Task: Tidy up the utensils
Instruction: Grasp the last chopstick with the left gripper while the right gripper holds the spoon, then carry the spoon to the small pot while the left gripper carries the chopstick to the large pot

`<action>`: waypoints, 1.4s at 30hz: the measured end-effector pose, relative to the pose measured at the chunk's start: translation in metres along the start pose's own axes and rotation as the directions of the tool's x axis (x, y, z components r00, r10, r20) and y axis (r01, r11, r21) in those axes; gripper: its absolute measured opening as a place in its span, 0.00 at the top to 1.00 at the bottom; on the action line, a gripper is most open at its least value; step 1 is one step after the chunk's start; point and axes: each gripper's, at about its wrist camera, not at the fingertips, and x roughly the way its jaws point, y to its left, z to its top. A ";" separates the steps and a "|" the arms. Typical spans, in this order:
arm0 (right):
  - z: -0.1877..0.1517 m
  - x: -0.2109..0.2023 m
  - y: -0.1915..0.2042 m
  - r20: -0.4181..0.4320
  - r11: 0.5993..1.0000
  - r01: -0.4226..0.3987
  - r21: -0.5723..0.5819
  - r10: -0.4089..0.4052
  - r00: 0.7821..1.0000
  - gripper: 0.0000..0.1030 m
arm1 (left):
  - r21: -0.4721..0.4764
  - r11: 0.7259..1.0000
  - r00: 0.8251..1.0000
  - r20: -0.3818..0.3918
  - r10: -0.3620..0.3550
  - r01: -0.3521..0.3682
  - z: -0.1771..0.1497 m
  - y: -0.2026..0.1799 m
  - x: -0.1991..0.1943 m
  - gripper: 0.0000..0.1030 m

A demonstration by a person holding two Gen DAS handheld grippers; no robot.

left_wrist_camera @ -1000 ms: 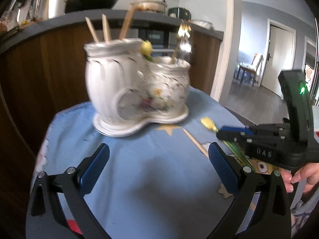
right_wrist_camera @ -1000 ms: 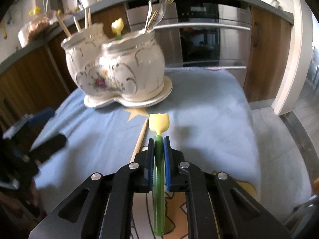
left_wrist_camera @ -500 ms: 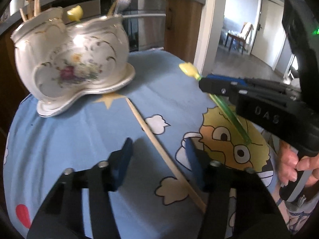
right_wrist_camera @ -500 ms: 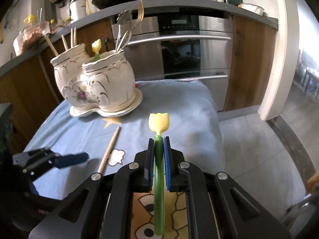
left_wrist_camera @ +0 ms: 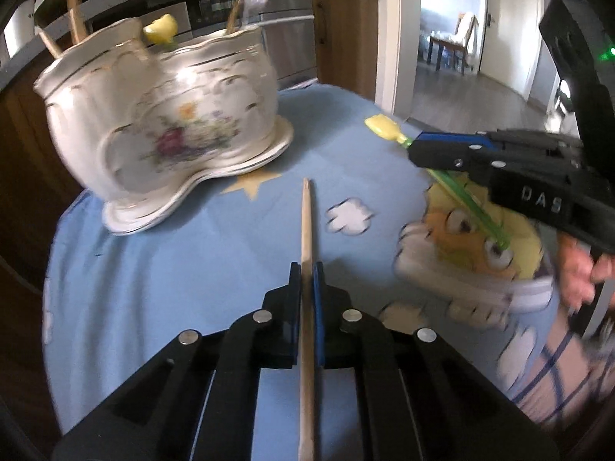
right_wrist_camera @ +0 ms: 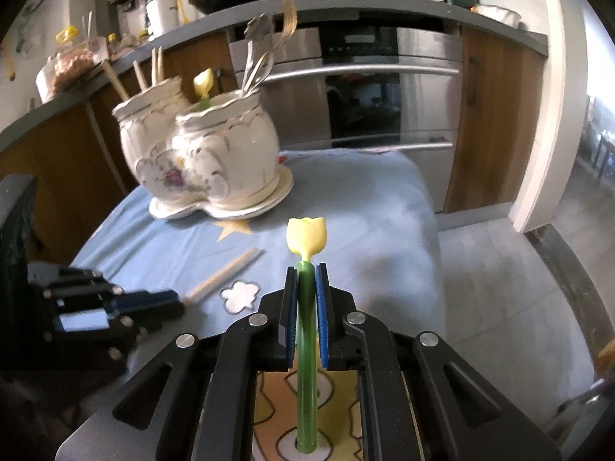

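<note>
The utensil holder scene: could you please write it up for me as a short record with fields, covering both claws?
surface: blue cartoon-print cloth
holder: white floral ceramic holder, two compartments, upright on the cloth
in holder: wooden sticks in one compartment; metal cutlery and a tulip-topped piece in the other
left claw: has just closed, shut on wooden chopstick
right claw: shut on green tulip-topped utensil
chopstick tip: points toward the holder, apart from it
</note>
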 end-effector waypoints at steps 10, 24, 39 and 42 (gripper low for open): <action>-0.012 0.021 0.035 -0.128 0.987 -0.128 -0.094 0.116 0.985 0.90 | -0.034 0.999 0.999 -0.046 0.010 -0.011 -0.031 0.054 -0.017 0.94; -0.018 0.024 0.045 -0.144 0.984 -0.094 -0.153 0.072 0.987 0.87 | -0.118 0.993 0.999 -0.017 -0.035 0.032 -0.041 0.062 -0.023 0.83; 0.000 -0.012 0.048 0.093 0.989 -0.082 -0.122 0.093 0.991 0.90 | -0.101 0.989 0.960 0.269 -0.074 0.104 -0.041 0.085 -0.067 0.94; 0.010 -0.019 0.048 0.150 0.994 -0.053 -0.100 0.068 0.986 0.90 | -0.095 0.990 0.939 0.339 -0.064 0.102 -0.037 0.092 -0.084 0.94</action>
